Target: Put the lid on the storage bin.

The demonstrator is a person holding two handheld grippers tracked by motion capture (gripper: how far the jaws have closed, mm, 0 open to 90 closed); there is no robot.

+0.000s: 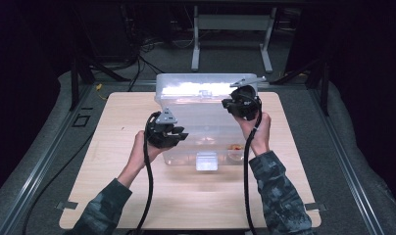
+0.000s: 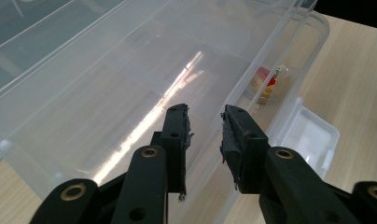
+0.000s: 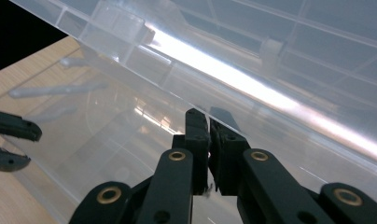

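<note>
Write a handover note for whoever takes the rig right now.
Left tool: open, jaws astride the wall of the clear box, not pressing.
Right tool: shut on the edge of the lid.
Things: the box stands on the table; a small red-and-yellow item lies inside near the front latch.
Done: lid gripped; it looks partly raised.
Left: probably swing the lid fully open, steadying the box with the left tool.

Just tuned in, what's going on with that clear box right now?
A person is working on a clear plastic storage box on the wooden table with two handheld tools. The right tool is pinched shut on the edge of the box's lid. The left tool straddles the box's rim with its jaws apart, not pressing. A small red item lies inside.
</note>
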